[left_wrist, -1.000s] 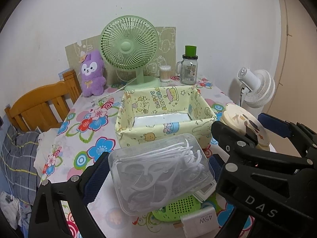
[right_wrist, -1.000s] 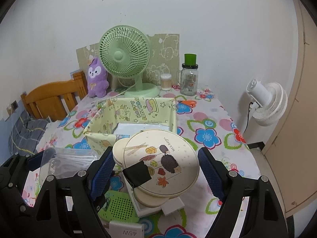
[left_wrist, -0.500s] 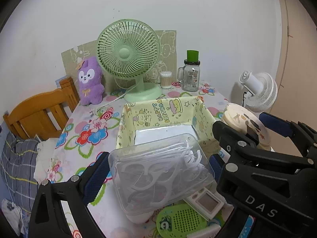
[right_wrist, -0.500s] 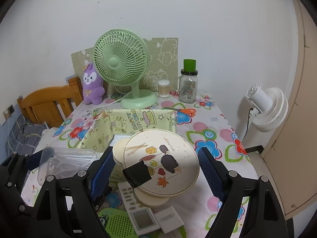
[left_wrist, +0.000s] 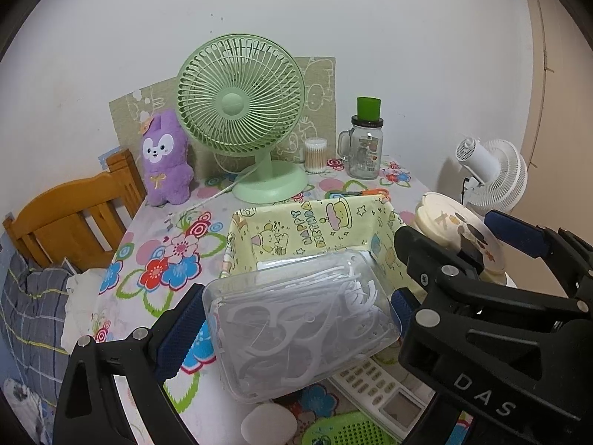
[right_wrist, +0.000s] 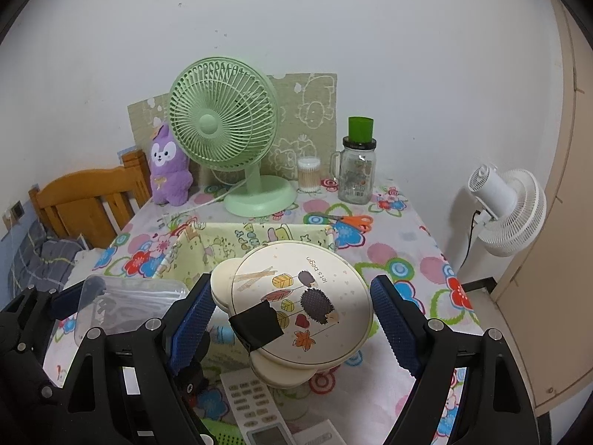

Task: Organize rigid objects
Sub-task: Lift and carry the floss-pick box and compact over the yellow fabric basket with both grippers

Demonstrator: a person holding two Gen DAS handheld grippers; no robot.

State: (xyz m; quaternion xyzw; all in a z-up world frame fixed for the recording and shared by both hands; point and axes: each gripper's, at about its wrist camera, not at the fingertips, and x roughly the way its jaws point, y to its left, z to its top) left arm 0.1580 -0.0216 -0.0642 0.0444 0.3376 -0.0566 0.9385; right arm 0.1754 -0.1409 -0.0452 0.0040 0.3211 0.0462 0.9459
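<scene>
Left wrist view: left tongs (left_wrist: 296, 319) clamped on clear box of white hooks (left_wrist: 300, 328), held above floral surface (left_wrist: 148, 244) just before yellow fabric basket (left_wrist: 307, 230); right wrist view: right tongs (right_wrist: 292, 315) gripping round cream hedgehog-print box (right_wrist: 302, 306) over basket's near edge, white remote (right_wrist: 255, 404) lying below.

Floral-clothed table (right_wrist: 415, 259), green fan (left_wrist: 241, 111), jar (left_wrist: 365, 150), scissors (right_wrist: 350, 219), fabric bin (left_wrist: 315, 222), remote (left_wrist: 381, 389)
</scene>
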